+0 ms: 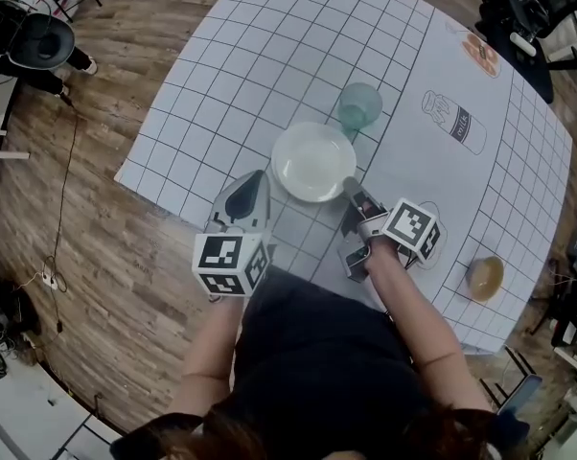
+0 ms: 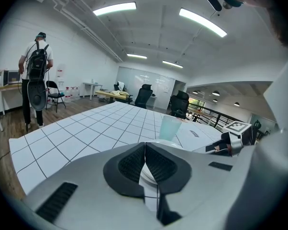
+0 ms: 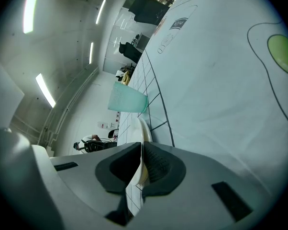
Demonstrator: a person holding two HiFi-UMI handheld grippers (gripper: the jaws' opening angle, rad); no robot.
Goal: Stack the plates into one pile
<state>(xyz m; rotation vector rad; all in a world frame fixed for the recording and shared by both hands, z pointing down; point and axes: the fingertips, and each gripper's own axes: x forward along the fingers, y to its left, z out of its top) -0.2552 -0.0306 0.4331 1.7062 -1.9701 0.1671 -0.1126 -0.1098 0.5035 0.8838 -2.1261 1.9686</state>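
Clamped on the near-right rim of the white plate (image 1: pixel 312 161), the right gripper (image 1: pixel 354 192) grasps it over the gridded surface (image 1: pixel 269 46); the plate's inside shows bare. Left gripper (image 1: pixel 258 176), clenched on nothing, sits just beside the plate's near-left edge. A teal cup (image 1: pixel 359 105) stands just beyond the plate, and a tan bowl (image 1: pixel 484 277) lies well to its right.

Wood-plank floor (image 1: pixel 126 286) lay around white gridded sheet (image 1: pixel 269 46). Black cable (image 1: pixel 66 171) trailed across boards; dark equipment (image 1: pixel 39 41) stood near sheet's corner. Walls (image 2: pixel 82 51) and ceiling (image 2: pixel 158 37) were white, lit by long strip lights (image 2: pixel 114 7). Black office chairs (image 2: pixel 144 96) stood by far desks (image 2: pixel 110 94). Person with backpack (image 2: pixel 36 71) stood beside side table (image 2: pixel 0 87). Dark railing (image 2: pixel 216 119) ran at right.
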